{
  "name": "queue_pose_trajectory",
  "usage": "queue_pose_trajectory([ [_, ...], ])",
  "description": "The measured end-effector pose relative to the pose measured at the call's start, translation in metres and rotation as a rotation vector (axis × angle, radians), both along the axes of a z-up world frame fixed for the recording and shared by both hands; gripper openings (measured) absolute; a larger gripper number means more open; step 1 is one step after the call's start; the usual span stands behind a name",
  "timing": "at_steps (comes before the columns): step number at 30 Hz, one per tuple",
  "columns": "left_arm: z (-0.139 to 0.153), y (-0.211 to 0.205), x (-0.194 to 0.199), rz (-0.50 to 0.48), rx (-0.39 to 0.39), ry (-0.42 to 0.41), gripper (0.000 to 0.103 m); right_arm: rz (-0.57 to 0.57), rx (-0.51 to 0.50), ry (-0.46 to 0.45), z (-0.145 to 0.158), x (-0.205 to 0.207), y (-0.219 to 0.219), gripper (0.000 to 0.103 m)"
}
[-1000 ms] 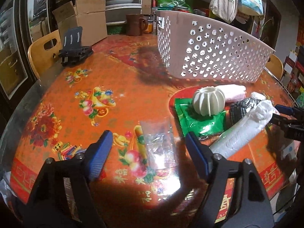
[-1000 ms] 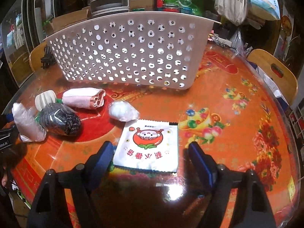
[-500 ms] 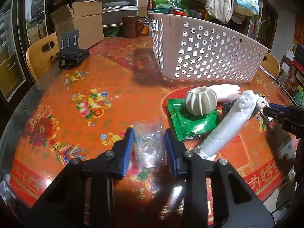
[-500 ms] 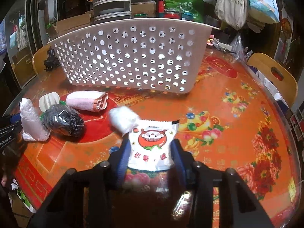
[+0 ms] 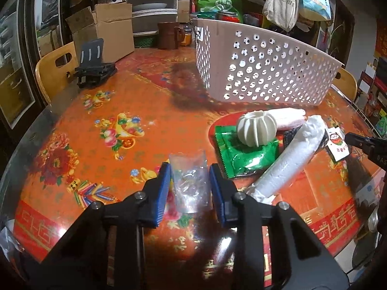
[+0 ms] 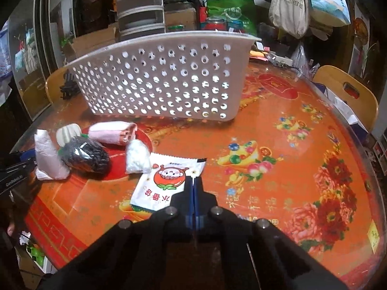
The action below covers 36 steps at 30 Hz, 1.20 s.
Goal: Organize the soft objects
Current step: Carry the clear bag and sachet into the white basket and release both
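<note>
My left gripper [image 5: 189, 181] is shut on a clear plastic bag [image 5: 189, 181] just above the orange tablecloth. My right gripper [image 6: 194, 188] is shut on the edge of a white snack packet [image 6: 167, 183] with a red cartoon print; the packet also shows in the left wrist view [image 5: 337, 142]. A white perforated basket [image 5: 261, 72] stands behind, also in the right wrist view [image 6: 164, 84]. In front of it lie a white ribbed ball [image 5: 256, 128], a green packet [image 5: 244, 154], a white roll [image 5: 290, 154], a pink roll [image 6: 112, 133], a black bundle [image 6: 84, 155] and a small white bag [image 6: 137, 157].
A black phone stand [image 5: 93, 70], a cardboard box [image 5: 106, 31] and a brown mug [image 5: 169, 35] stand at the table's far side. Wooden chairs [image 6: 348, 94] stand around the round table. Shelves and hanging bags fill the background.
Both grippers went from wide open to shut. The left closed on the clear bag, the right on the white snack packet, which is now lifted and tilted.
</note>
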<state>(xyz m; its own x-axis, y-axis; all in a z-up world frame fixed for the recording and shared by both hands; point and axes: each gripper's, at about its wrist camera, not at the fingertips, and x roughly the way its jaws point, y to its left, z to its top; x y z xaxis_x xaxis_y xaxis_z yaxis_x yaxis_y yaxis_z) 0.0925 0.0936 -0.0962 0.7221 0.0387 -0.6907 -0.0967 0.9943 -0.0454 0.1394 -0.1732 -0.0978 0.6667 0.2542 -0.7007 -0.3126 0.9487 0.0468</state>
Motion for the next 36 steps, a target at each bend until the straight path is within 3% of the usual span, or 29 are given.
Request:
queue_pose_trajectory([
  [16, 0.019, 0.000, -0.008, -0.005, -0.003, -0.047, 0.030, 0.019, 0.018, -0.108, 0.045, -0.023, -0.003, 0.000],
  [36, 0.063, -0.015, 0.008, -0.050, 0.008, -0.097, 0.030, 0.031, 0.025, -0.158, 0.072, -0.021, 0.004, 0.000],
])
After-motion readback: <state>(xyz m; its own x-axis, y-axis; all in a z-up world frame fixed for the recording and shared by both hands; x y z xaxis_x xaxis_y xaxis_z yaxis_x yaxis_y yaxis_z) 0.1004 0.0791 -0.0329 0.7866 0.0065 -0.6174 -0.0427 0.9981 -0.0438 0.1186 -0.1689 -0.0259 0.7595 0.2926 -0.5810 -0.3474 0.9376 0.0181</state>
